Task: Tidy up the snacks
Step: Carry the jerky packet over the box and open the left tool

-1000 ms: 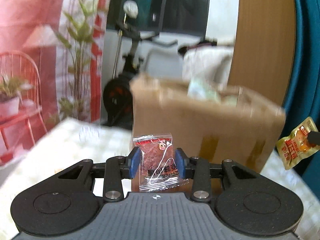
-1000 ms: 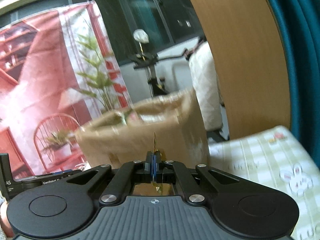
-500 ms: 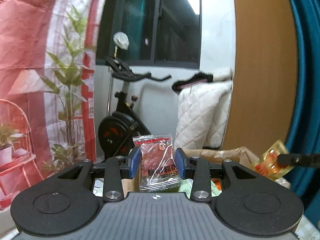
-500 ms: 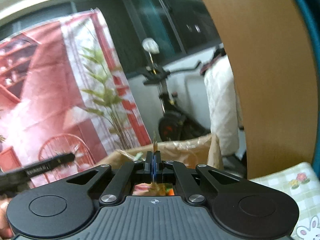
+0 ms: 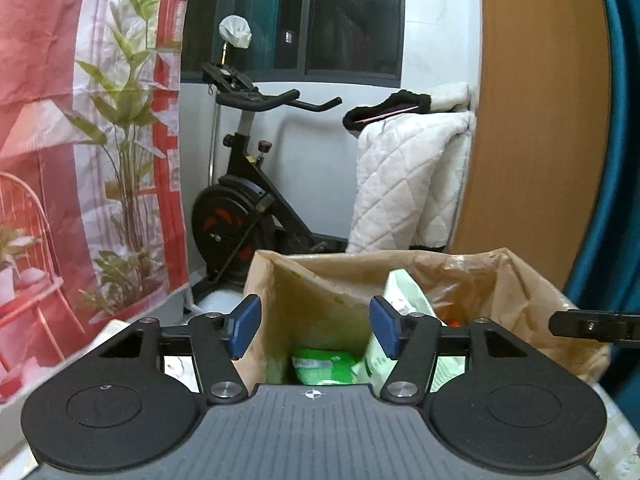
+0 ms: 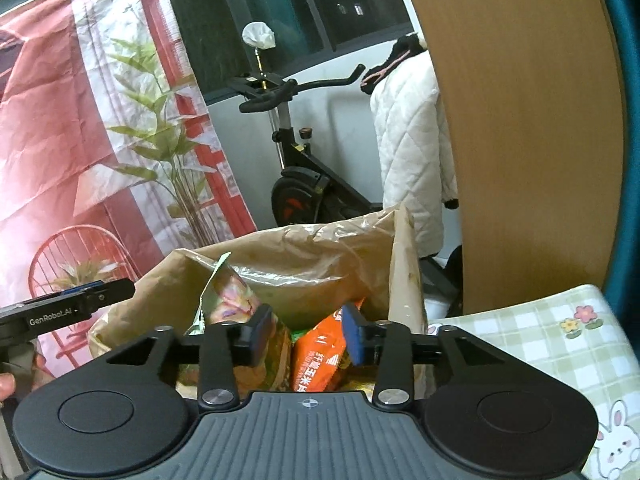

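A brown cardboard box lined with a plastic bag (image 5: 328, 276) (image 6: 304, 248) stands just ahead, holding several snack packets. My left gripper (image 5: 314, 328) hovers over its left part with jaws opening and nothing between the blue pads; green packets (image 5: 320, 366) lie below. My right gripper (image 6: 306, 334) hovers over the box's right part, jaws opening and empty, above an orange packet (image 6: 320, 356) and a yellowish packet (image 6: 236, 300). The right gripper's finger (image 5: 592, 324) shows at the right edge of the left wrist view. The left gripper's finger (image 6: 68, 306) shows at the left of the right wrist view.
The box stands on a green checked cloth (image 6: 552, 336) with rabbit prints. Behind it are an exercise bike (image 5: 248, 200), a white quilted blanket (image 5: 408, 184), a wooden panel (image 5: 536, 120), a teal curtain (image 5: 616, 200) and a red printed backdrop (image 5: 60, 140).
Both grippers rose and advanced over the box. The left one let go of the red meat snack packet, the right one let go of the thin yellow packet; both packets are gone from the jaws.
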A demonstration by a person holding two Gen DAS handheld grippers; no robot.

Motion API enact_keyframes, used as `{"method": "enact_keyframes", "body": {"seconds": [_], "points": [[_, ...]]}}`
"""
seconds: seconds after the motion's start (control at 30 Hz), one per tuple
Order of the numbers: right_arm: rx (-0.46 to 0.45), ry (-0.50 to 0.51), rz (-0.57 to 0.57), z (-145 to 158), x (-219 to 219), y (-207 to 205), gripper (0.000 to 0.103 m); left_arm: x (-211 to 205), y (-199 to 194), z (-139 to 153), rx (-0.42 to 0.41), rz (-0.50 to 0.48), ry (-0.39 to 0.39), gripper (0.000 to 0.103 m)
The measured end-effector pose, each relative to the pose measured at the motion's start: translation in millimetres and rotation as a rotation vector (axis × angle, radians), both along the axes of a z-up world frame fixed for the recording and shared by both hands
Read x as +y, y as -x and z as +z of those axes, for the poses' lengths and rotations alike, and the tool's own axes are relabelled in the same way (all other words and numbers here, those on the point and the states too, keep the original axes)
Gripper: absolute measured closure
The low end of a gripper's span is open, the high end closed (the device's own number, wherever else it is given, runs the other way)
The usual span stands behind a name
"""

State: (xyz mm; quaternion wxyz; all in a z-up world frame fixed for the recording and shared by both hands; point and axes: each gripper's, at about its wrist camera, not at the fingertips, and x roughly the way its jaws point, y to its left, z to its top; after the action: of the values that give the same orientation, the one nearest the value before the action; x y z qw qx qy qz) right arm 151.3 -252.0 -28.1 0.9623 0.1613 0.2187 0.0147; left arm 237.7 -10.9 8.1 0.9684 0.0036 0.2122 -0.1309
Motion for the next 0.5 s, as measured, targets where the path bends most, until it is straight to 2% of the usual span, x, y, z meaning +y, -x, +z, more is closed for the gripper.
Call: {"method": "enact_keyframes", "body": {"seconds": [0.07, 0.23, 0.37, 0.5], "points": [[-0.014, 0.023, 0.015, 3, 2, 9, 0.041, 4, 8, 2, 0.010, -0.009, 0.010, 0.038], [-0.038, 0.102, 0.046, 6, 7, 42, 0.028, 16, 39, 5, 0.022, -0.026, 0.019, 0.034], [-0.026, 0.134, 0.050, 0, 5, 63, 0.022, 28, 59, -1, 0.055, -0.036, 0.051, 0.034], [-0.016, 0.133, 0.043, -12, 4, 80, 0.018, 30, 75, -19, 0.095, -0.042, 0.068, 0.034]]}}
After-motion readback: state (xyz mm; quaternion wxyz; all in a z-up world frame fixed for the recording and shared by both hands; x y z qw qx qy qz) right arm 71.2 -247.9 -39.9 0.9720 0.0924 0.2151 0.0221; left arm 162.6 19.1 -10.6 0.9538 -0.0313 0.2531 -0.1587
